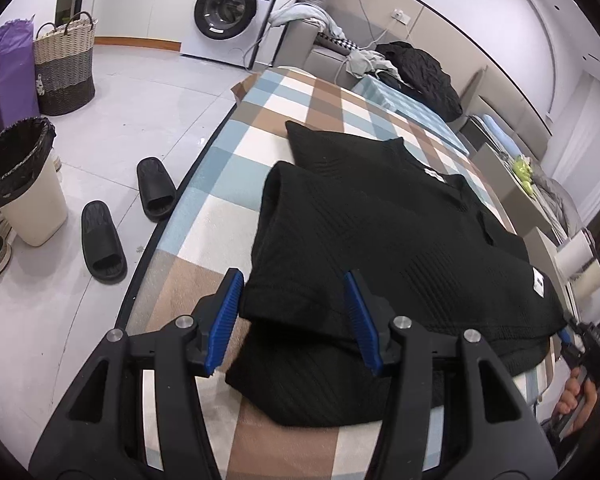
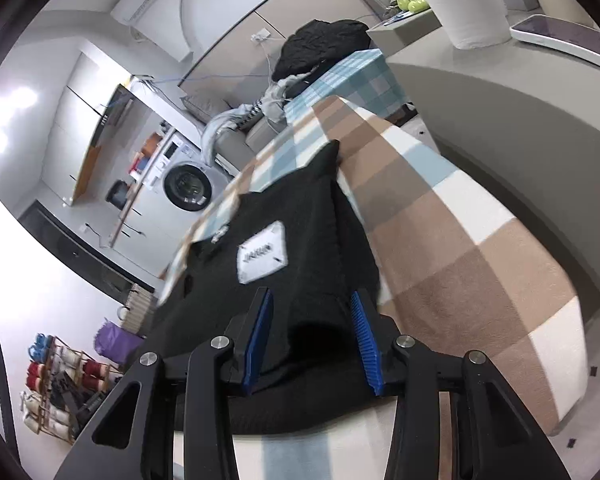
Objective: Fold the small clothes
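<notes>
A black knit shirt (image 1: 380,232) lies partly folded on the checked blanket (image 1: 236,184) of the table, its lower part doubled over the rest. A white label shows on it (image 2: 262,258). My left gripper (image 1: 296,320) is open, its blue pads on either side of the folded near-left edge, just above the cloth. My right gripper (image 2: 312,340) is open over the shirt's (image 2: 300,240) near edge; cloth lies between the pads. In the left wrist view the right gripper (image 1: 568,338) shows at the shirt's right edge.
The table edge runs along the left, with the floor below. Black slippers (image 1: 104,240), a lined bin (image 1: 24,180), a woven basket (image 1: 64,68) and a washing machine (image 1: 232,8) stand there. A sofa with clothes (image 1: 416,68) is behind. A paper roll (image 2: 460,0) stands to the right.
</notes>
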A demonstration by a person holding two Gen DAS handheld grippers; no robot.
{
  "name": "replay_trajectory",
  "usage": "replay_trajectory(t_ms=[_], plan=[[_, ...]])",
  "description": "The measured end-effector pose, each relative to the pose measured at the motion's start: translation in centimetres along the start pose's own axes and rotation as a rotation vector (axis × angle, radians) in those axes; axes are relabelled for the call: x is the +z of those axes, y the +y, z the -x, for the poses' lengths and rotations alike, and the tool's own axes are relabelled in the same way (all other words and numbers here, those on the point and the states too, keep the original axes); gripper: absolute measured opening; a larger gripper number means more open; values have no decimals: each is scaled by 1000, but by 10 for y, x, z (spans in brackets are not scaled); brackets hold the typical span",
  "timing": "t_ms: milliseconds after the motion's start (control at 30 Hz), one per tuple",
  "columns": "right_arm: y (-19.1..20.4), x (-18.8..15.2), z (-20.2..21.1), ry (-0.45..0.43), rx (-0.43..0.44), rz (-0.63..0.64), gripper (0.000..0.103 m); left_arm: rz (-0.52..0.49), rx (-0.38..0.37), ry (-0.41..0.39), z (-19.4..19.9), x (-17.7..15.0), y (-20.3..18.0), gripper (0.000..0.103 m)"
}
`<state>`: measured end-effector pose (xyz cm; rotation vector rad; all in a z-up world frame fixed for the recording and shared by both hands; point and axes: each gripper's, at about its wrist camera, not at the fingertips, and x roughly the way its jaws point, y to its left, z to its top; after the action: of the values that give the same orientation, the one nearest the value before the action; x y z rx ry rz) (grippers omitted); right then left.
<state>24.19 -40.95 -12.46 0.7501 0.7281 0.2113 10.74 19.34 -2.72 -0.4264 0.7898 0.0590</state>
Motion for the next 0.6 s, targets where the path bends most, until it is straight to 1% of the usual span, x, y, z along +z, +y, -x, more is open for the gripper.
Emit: replay_trajectory(t_ms=[33,100,233,333,433,467,533,567,600], plan=[[5,0,1,-2,37,14,41,-2,-5,-1,2,-2,-1,49],[11,2,2,-8,69,31,41,-5,-8,1,4,-5,-2,49],[13,0,1,-14,0,58,41,3,-4,18,3,-9,0,49],[2,-1,-5,18,-29,20,41,9,6,26,0,-9,2,49],[-7,-2,-11,26,-50,4,41,12,13,29,-1,-9,3,49],[-7,-3,-11,17,-59,10,40,12,13,28,-1,-9,4,49],[-3,-3,-8,-10,-79,31,26,13,13,27,0,-9,4,49],[3,-3,-7,-18,-77,52,24,12,10,27,0,-9,4,49],[7,-2,-4,-28,-56,66,23,12,9,27,0,-9,4,49]])
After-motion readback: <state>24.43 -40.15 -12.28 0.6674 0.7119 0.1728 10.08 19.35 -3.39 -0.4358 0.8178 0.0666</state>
